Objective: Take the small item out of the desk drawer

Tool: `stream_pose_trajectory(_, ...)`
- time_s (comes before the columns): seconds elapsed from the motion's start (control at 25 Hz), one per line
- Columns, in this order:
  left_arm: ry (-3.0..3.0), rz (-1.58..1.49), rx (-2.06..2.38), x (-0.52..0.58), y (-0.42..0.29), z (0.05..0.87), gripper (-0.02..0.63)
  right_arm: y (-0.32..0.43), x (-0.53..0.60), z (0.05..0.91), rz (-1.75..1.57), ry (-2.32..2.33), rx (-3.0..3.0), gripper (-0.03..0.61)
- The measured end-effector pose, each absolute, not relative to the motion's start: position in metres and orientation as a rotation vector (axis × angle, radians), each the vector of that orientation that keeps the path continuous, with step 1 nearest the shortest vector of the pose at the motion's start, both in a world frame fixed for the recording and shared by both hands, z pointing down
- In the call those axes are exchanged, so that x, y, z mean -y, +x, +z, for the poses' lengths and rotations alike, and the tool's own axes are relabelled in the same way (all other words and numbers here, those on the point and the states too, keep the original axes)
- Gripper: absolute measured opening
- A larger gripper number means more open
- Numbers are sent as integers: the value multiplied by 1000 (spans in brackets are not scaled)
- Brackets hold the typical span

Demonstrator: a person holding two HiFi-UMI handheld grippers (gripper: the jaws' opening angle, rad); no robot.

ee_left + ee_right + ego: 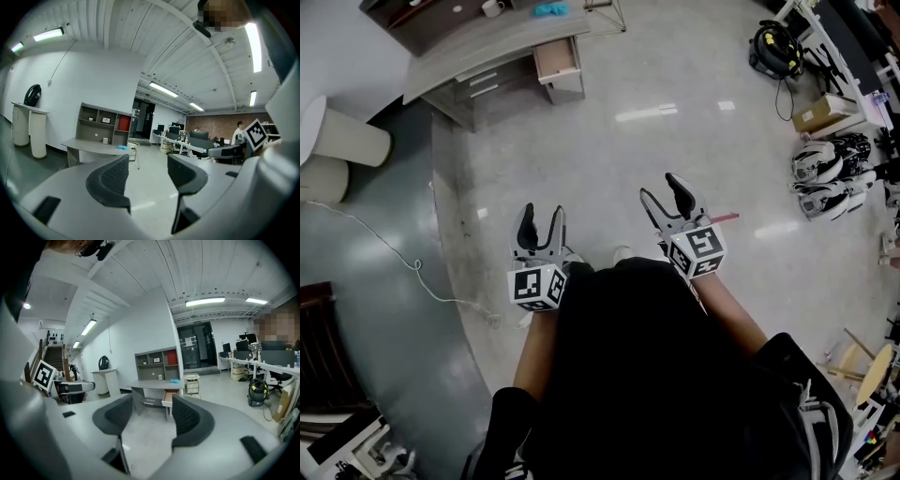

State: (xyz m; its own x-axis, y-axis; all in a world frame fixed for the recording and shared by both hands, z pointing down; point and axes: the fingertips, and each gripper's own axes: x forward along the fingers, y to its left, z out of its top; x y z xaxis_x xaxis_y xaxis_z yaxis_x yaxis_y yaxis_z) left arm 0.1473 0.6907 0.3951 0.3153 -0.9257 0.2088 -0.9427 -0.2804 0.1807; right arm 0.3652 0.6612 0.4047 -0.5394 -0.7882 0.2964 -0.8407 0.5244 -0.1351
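Note:
The grey desk (478, 42) stands far ahead at the top left, across open floor. Its drawer (558, 58) is pulled out at the desk's right end; I cannot make out any item inside. My left gripper (541, 217) and right gripper (663, 190) are held side by side in front of the person's body, both open and empty. In the right gripper view the jaws (151, 416) stand apart, pointing toward the desk (152, 386) and the open drawer (168, 399). The left gripper (147, 173) also gapes, with the desk (89, 146) far off to its left.
A white mug (492, 7) and a blue object (549, 9) lie on the desk. White round stands (337, 141) sit at the left, with a cable (394, 253) across the floor. A vacuum cleaner (776, 47), cardboard box (825, 112) and helmets (830, 164) line the right side.

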Motion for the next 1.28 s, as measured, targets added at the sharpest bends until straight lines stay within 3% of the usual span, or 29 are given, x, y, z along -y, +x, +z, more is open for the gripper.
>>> stream_pose_trajectory(0.2, 2261, 105, 1712, -690, 144, 407, 253, 381, -659, 411, 419, 1420, 2553, 279)
stream_pose_trajectory(0.76, 2302, 135, 1635, -684, 181, 417, 253, 387, -652, 446, 531, 1347, 2558, 279)
stream_pose_trajectory(1.28, 2247, 67, 1641, -572, 121, 439, 253, 337, -554, 461, 540, 1260, 2495, 284)
